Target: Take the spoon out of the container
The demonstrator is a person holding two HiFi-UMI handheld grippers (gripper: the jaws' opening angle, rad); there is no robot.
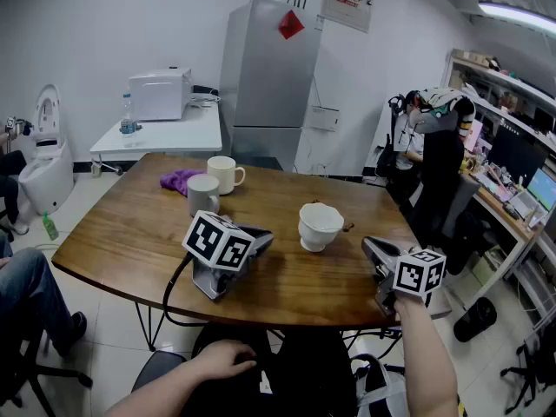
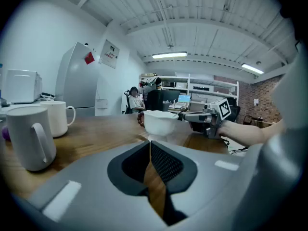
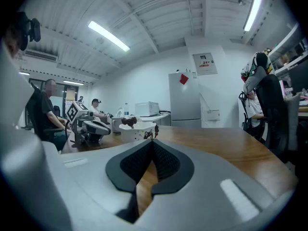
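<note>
Container [image 1: 321,224] sat mid-frame on table [image 1: 130,233]; spoon not clearly made out. Left gripper [image 1: 259,238] lay on table left of it, right gripper [image 1: 368,247] to its right. Left gripper view: jaws pressed together, empty. Right gripper view: same – container ahead, left of centre.

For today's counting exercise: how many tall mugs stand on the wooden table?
2: a grey ceramic mug beside the purple cloth, a cream ceramic mug behind it; none apparently hidden.

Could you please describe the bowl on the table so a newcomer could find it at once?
On the wooden table, look right of the gray mug and cream mug. The bowl is white, wide-mouthed on a narrow foot, and has no loop handle, unlike both mugs.
</note>
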